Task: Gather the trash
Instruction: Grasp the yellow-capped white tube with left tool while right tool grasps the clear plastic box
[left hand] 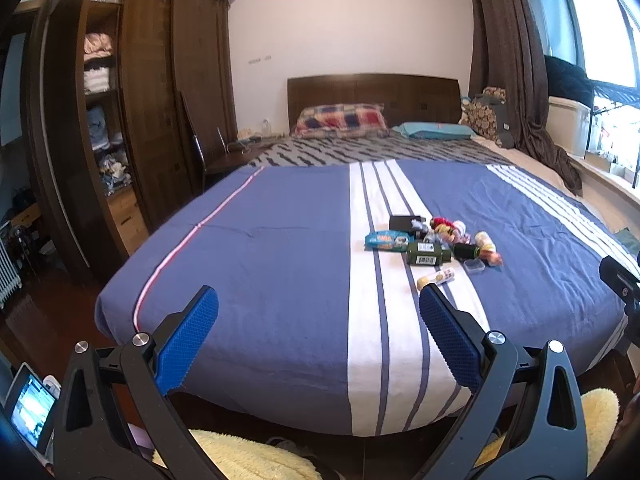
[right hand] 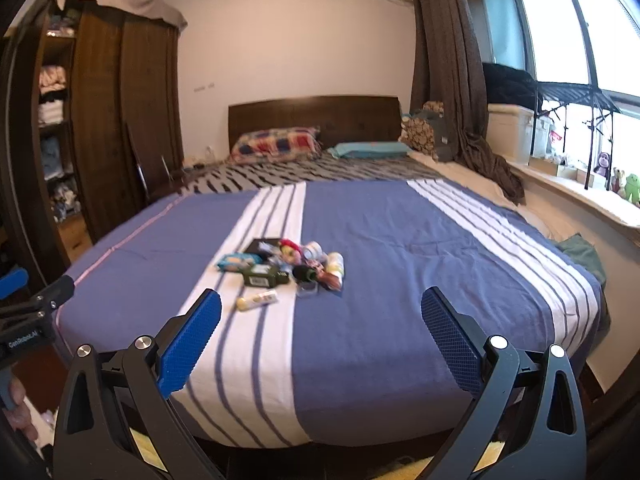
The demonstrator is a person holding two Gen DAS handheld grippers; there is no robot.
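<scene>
Left tool [left hand: 319, 300] spread wide, empty — trash pile [left hand: 434, 242] lies on bed [left hand: 260, 260].

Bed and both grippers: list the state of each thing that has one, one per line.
Left gripper: open, empty, short of the bed.
Right gripper: open, empty.
Small yellow-capped white tube: lying flat, nearest item.
Dark green rectangular bottle: on its side.
Blue snack packet: flat on the white stripe.
Blue-and-white striped blanket: spread smooth.
Dark wooden wardrobe: open, folded clothes showing.
Brown curtain: drawn aside.
</scene>
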